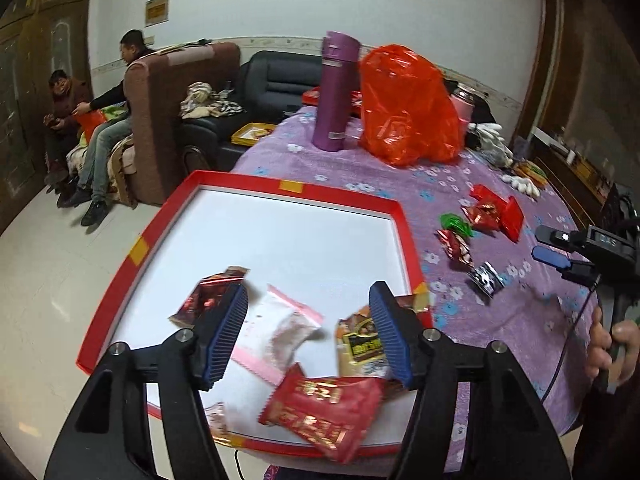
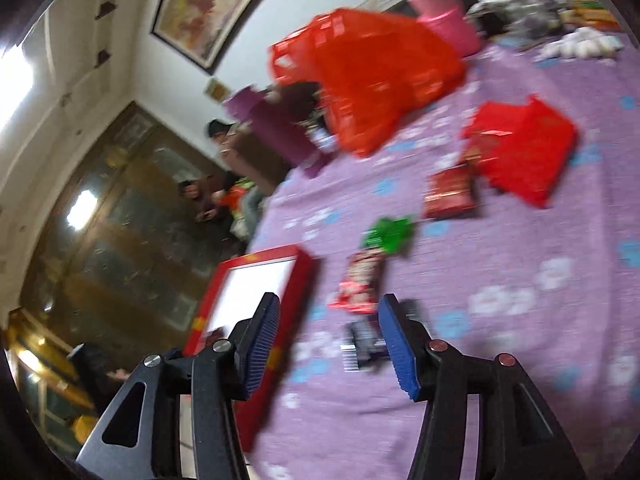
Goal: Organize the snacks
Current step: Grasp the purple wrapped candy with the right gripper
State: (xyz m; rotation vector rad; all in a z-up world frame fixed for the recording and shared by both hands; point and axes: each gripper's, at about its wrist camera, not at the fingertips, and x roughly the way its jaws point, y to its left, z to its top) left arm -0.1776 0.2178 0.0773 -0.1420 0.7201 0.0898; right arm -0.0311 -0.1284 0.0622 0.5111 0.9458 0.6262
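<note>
Overhead, left hand-held gripper gapes above tray

A purple flask stands upright on the worktop's purple flowered cloth, just beside a crumpled orange plastic bag. A pink flask shows behind the bag (mostly hidden). Beyond the worktop, a black sofa carries a yellow tray, and two people sit by a brown armchair. A framed picture hangs on the wall.

Glossy foil snack packets lie on matt, fuzzy purple cloth.
</note>
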